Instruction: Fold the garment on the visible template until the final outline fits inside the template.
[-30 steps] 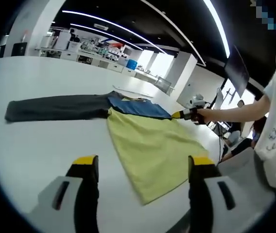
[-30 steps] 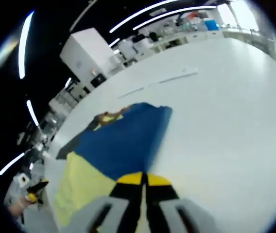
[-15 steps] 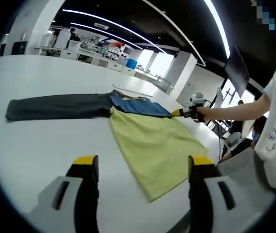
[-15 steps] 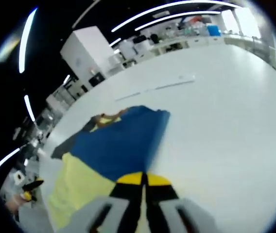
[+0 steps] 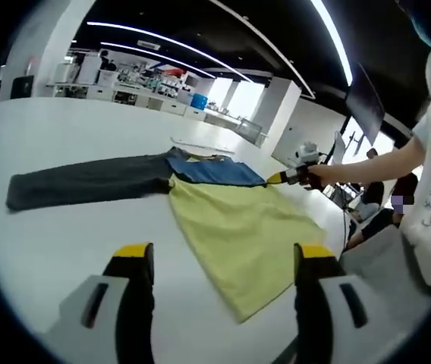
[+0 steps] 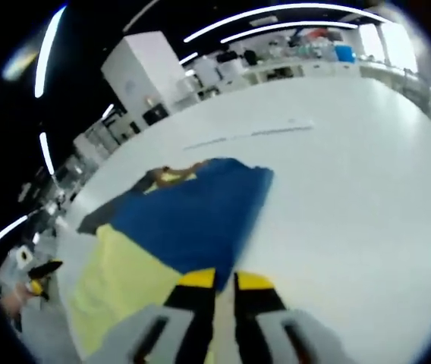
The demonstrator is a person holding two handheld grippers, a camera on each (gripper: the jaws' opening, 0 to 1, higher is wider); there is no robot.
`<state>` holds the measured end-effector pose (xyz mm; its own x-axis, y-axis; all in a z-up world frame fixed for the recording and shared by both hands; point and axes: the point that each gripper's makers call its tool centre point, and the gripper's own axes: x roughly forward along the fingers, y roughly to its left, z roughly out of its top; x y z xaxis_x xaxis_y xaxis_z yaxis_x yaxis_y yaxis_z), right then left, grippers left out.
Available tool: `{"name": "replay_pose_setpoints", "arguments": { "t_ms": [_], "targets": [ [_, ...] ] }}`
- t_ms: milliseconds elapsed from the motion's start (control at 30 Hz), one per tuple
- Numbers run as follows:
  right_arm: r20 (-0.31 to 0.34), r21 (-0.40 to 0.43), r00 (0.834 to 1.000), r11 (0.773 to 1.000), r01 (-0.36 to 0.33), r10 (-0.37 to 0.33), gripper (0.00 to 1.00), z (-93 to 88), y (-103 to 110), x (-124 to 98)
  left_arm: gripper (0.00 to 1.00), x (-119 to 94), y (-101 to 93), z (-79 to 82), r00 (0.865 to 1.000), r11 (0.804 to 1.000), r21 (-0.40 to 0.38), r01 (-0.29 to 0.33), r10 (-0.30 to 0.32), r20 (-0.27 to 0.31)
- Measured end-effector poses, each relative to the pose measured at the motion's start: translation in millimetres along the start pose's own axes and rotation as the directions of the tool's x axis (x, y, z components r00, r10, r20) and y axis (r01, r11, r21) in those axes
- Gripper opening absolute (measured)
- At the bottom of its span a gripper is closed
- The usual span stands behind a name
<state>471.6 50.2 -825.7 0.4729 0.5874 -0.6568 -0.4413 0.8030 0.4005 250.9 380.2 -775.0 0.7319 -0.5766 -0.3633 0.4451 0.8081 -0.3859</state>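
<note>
Garment (image 5: 223, 220) flat on table (image 5: 71, 235); left gripper (image 5: 223, 262) jaws apart.

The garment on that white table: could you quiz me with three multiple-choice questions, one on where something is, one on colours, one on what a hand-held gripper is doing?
1. Where does the grey sleeve lie?
A. stretched out flat on the table
B. hanging off the edge
C. rolled into a ball

2. Which colours does the garment show?
A. red and white
B. yellow, blue and grey
C. all black

3. How do the left hand-held gripper jaws stand?
A. shut on the cloth
B. wide apart, holding nothing
C. shut on a cup

Answers: 1 A, it extends flat from the body. 2 B, three panels show. 3 B, bare table lies between them.
</note>
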Motion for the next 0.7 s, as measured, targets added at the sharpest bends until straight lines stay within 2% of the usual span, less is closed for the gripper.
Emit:
{"name": "replay_pose_setpoints", "arguments": {
  "t_ms": [100, 267, 333, 467, 500, 567, 633, 700],
  "targets": [
    [0.004, -0.022, 1.000, 0.999, -0.025, 0.026, 0.09, -2.1, 8, -7, 0.72, 3, -4.1, 3.8, 1.000, 1.000, 0.018, 0.013, -0.013, -0.004],
    [0.008, -0.059, 0.999, 0.997, -0.042, 0.043, 0.23, -4.8, 12, -11, 0.72, 11, 1.2, 7.4, 1.000, 1.000, -0.009, 0.026, -0.026, 0.014],
    [0.006, -0.093, 0.999, 0.995, -0.045, 0.046, 0.27, -7.9, 15, -13, 0.72, 13, 0.9, 8.8, 0.999, 0.999, -0.004, 0.035, -0.035, 0.010],
    [0.012, -0.109, 0.998, 0.992, -0.056, 0.058, 0.36, -9.4, 19, -14, 0.73, 16, 3.2, 14.5, 0.999, 0.999, 0.017, 0.051, -0.051, 0.003],
    [0.018, -0.113, 0.998, 0.992, -0.063, 0.065, 0.40, -10.4, 20, -15, 0.73, 15, 4.6, 16.8, 0.999, 0.998, 0.019, 0.052, -0.052, 0.005],
    [0.049, -0.121, 0.994, 0.988, -0.092, 0.099, 0.53, -6.7, 26, -16, 0.73, 15, 6.3, 19.8, 0.999, 0.998, 0.028, 0.052, -0.052, 0.007],
    [0.064, -0.130, 0.993, 0.987, -0.091, 0.100, 0.68, -6.6, 28, -19, 0.73, 15, 6.4, 20.0, 0.999, 0.998, 0.034, 0.055, -0.055, 0.002],
    [0.078, -0.141, 0.992, 0.986, -0.091, 0.103, 0.76, -4.5, 28, -20, 0.73, 14, 8.0, 20.1, 0.999, 0.998, 0.041, 0.051, -0.051, 0.001]
  ]
}}
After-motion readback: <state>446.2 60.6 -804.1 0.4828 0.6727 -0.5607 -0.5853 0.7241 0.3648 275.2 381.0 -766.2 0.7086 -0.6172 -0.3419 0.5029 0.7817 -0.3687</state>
